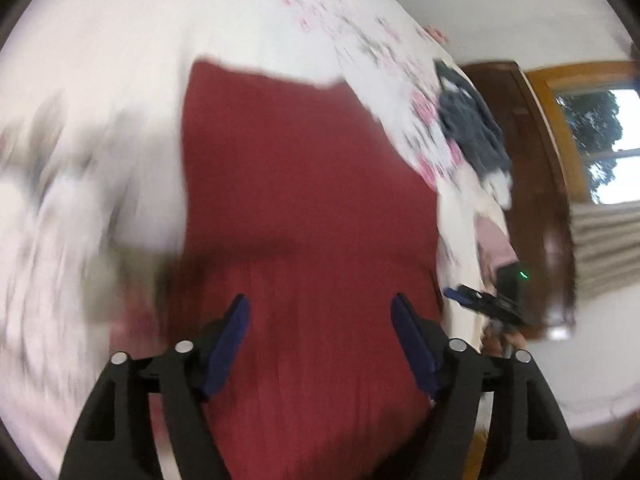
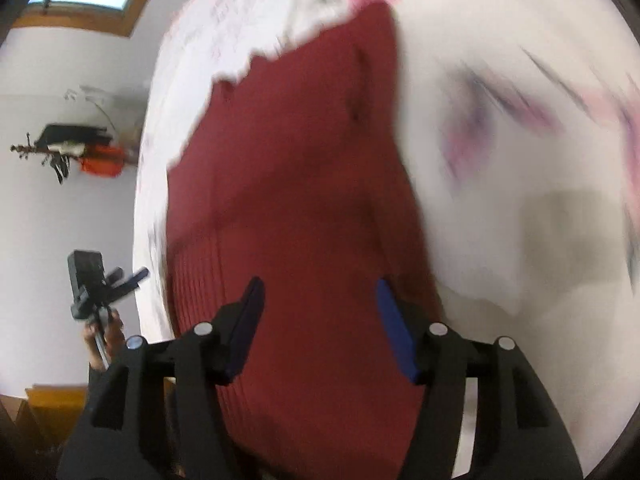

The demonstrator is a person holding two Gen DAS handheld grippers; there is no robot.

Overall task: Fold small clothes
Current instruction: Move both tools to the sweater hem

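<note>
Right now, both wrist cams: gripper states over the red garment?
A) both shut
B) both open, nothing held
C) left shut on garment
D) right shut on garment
B: the left gripper and the right gripper both show blue fingers spread wide, with the red garment lying uncaught on the floral sheet.

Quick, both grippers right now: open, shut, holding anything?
Left gripper: open, empty, above the red garment.
Right gripper: open, empty, also over the red garment.

Left tool [image 1: 320, 312] and right tool [image 2: 318, 298] both gape wide.
</note>
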